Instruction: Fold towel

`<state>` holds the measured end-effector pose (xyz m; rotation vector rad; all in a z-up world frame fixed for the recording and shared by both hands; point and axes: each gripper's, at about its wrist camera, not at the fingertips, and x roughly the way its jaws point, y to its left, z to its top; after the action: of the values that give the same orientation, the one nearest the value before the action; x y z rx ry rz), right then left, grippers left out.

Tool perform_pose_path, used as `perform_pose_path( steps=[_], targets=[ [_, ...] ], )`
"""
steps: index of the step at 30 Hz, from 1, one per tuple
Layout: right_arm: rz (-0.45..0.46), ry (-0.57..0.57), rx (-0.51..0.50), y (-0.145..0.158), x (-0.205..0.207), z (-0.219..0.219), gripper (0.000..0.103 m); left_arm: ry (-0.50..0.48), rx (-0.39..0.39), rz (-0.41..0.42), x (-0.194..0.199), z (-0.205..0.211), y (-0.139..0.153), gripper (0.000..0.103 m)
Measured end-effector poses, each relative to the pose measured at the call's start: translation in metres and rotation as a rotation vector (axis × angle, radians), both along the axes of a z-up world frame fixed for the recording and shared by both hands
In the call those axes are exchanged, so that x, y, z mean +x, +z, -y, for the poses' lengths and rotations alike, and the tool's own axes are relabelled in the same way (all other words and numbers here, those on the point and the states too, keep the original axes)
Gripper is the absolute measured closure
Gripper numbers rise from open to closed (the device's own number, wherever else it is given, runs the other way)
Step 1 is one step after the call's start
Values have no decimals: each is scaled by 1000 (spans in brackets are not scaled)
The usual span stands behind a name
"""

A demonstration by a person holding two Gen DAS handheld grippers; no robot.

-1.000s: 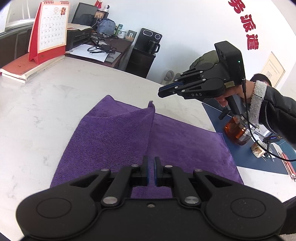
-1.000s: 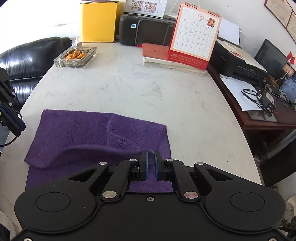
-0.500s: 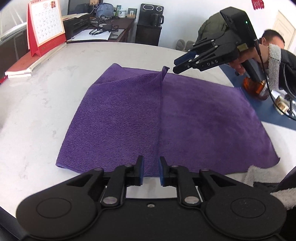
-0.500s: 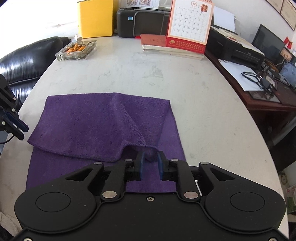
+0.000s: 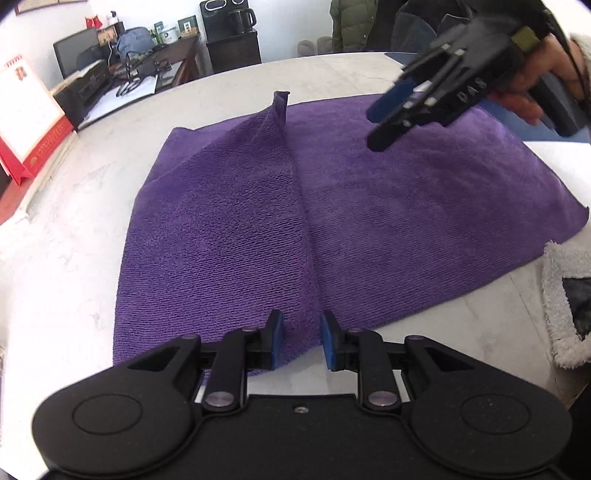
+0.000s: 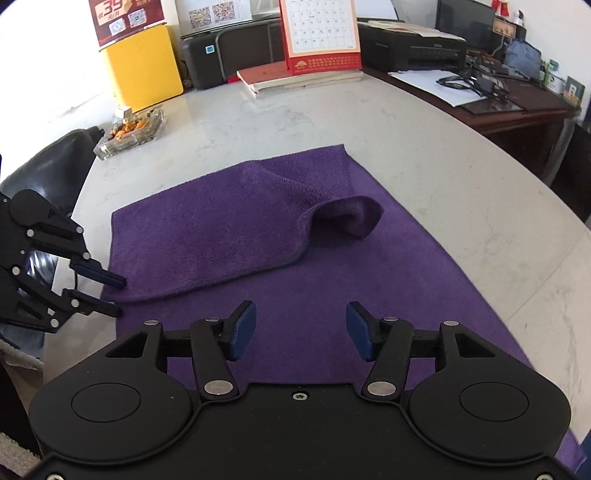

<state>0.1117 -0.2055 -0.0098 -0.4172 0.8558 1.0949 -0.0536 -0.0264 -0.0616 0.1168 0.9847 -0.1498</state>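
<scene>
A purple towel (image 5: 406, 221) lies on the white marble table (image 5: 66, 229) with one half folded over the other. The flap's free edge runs down the middle in the left wrist view. My left gripper (image 5: 301, 341) is open at the near hem, its fingers either side of that edge without pinching it. My right gripper (image 6: 301, 328) is open wide above the bare lower layer of the towel (image 6: 207, 240). The corner it held sits as a raised curl (image 6: 354, 218). From the left wrist the right gripper (image 5: 371, 127) hovers over the far right of the towel. The left gripper (image 6: 114, 295) shows at the flap's left end.
A red desk calendar (image 6: 321, 33) on books, a black printer (image 6: 229, 55), a yellow box (image 6: 144, 66) and a glass ashtray (image 6: 131, 131) stand at the table's far side. A black sofa (image 6: 48, 166) is on the left, a cluttered desk (image 6: 491, 88) on the right.
Both grippers were shut on the towel's edge one second ago and have opened. The folded flap now lies flat on the lower layer, and the right gripper has drawn back from its corner.
</scene>
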Motion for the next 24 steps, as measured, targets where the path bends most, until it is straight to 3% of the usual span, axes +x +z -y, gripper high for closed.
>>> perform_pose_path(
  steps=[1, 4, 10, 17, 24],
  targets=[
    [-17, -14, 5, 0, -3, 2, 49, 9, -25, -9, 2, -5, 0, 92],
    [-95, -66, 27, -4, -9, 4, 49, 34, -77, -19, 8, -21, 4, 97],
    [-415, -226, 125, -30, -6, -6, 49, 68, -213, 11, 13, -47, 20, 100],
    [-789, -411, 239, -61, -2, -18, 43, 58, -310, 55, 11, -64, 40, 100],
    [-1163, -597, 353, -91, 1, -29, 32, 13, -327, 63, 0, -62, 48, 100]
  ],
)
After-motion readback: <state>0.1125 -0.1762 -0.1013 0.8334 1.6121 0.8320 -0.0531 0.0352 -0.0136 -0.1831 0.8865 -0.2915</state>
